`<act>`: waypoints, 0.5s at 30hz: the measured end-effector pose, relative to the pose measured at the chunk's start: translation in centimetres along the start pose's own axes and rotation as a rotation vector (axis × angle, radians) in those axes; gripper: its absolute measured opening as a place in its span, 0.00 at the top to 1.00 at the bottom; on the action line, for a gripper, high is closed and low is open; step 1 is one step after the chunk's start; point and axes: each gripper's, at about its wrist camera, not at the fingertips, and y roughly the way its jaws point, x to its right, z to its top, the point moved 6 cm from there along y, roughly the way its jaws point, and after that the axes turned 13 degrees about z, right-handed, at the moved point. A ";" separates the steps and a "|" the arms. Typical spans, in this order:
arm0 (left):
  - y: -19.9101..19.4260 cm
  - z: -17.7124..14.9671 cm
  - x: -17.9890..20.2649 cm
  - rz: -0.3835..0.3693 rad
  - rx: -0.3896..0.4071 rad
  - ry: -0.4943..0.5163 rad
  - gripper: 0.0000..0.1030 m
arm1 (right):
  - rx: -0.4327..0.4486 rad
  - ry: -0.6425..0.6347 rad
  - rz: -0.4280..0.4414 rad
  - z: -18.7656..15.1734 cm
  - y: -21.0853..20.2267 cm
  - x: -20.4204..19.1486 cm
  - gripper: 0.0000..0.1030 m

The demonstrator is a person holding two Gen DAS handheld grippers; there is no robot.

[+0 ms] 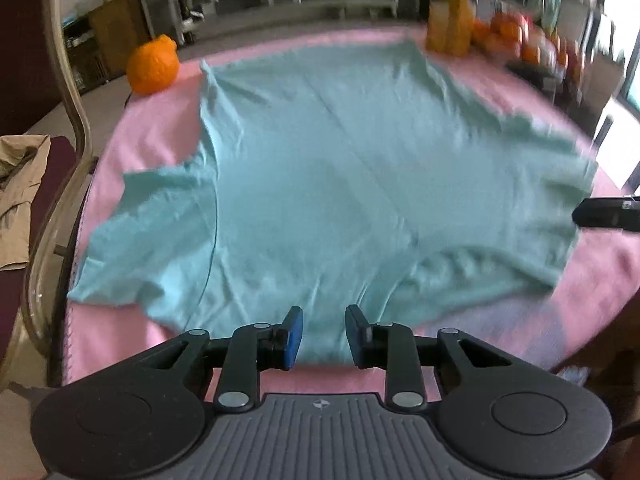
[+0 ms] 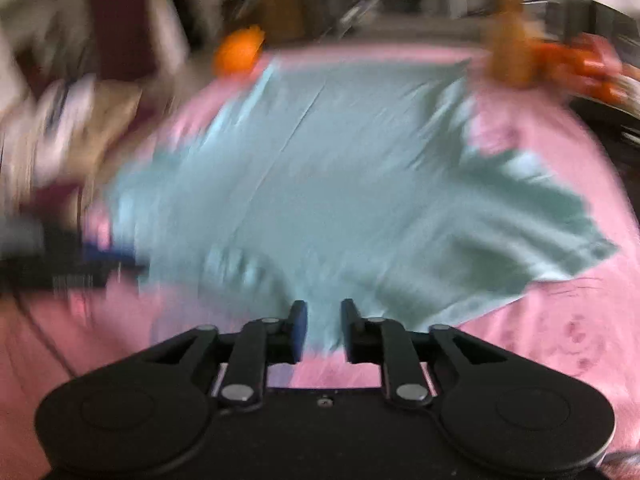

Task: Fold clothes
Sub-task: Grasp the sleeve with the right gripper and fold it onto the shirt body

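Note:
A light teal T-shirt lies spread flat on a pink tablecloth. My left gripper is open, its blue-padded fingers either side of the shirt's near edge. My right gripper is open over the shirt's near edge, with teal cloth showing between its fingers. The right wrist view is motion-blurred. The right gripper's tip shows in the left wrist view at the shirt's right side. The left gripper shows blurred in the right wrist view at the shirt's left.
An orange pumpkin-like object sits at the table's far left corner. A yellow bottle and oranges stand at the far right. A wooden chair with beige clothing stands left of the table.

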 end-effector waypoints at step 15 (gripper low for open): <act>0.9 4.0 5.9 -0.211 -0.014 -0.066 0.69 | 0.378 0.901 -0.230 2.0 -6.3 18.8 0.64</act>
